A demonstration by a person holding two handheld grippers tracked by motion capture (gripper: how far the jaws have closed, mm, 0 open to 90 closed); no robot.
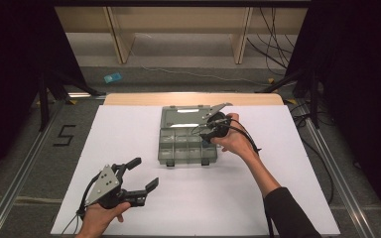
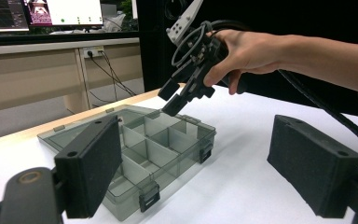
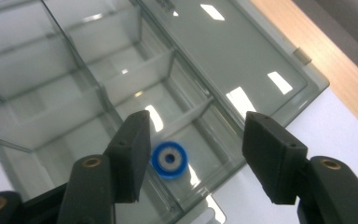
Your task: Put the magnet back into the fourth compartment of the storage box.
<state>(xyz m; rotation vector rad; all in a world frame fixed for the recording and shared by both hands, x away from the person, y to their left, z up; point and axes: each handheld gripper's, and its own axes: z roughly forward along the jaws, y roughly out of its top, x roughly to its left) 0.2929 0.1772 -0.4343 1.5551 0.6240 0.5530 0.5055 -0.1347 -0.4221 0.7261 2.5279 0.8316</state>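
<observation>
The right gripper (image 1: 209,130) hung over the far right corner of a clear grey compartment box (image 1: 173,148), its jaws spread apart with nothing between them. In the right gripper view, a small blue ring with a grey centre (image 3: 169,160) lay in the corner compartment directly below the right gripper (image 3: 196,156), showing in the gap between the jaws and nearer the left one; whether it rested on the compartment floor could not be told for sure. Beyond the jaws the box's lid (image 3: 223,51) lay swung open and flat, with the table's wooden edge (image 3: 317,56) past it. The left gripper (image 1: 146,173) was held low over the white table sheet (image 1: 228,198), well apart from the box, its jaws also wide open and empty. From the left gripper view, the box (image 2: 135,154) sat just ahead of the left jaw, and the right gripper (image 2: 170,98) pointed down at the box's far corner in a person's hand (image 2: 242,53).
</observation>
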